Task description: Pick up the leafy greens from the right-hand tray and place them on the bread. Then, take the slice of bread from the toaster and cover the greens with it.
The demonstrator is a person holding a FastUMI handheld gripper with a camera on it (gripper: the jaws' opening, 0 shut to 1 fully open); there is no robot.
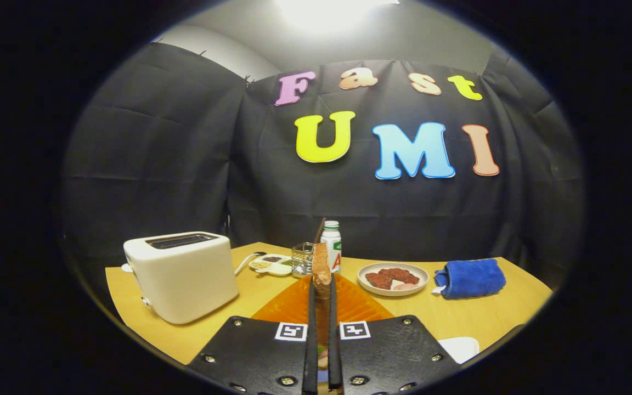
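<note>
On my left the white toaster (181,274) stands on the counter (475,315), its slots facing up and, as far as I can see, dark inside. Beyond its right corner lies a small divided dish (272,265) and a clear glass (302,259), with a white bottle (331,253) just behind the tip of what I carry.

My fingers (321,285) are drawn in close and both press on a slice of toasted bread (321,264) — held on edge, upright, its brown crust side toward me, raised above an orange mat (357,304) that runs under my fingers. Low between them I glimpse a bit of green and something pale, perhaps the greens on the lower bread, but it is too small to be sure.

The slice is light and fairly stiff, yet crumbly — too hard a squeeze would crack it, too loose and it could pivot between my fingers. Gripping its lower edge as I do seems sound; I judge it will need tipping flat before it can cover anything.

Further right sit a plate of reddish meat slices (393,278) and a rolled blue towel (469,278); a white thing (461,346) peeks near my right side.
</note>
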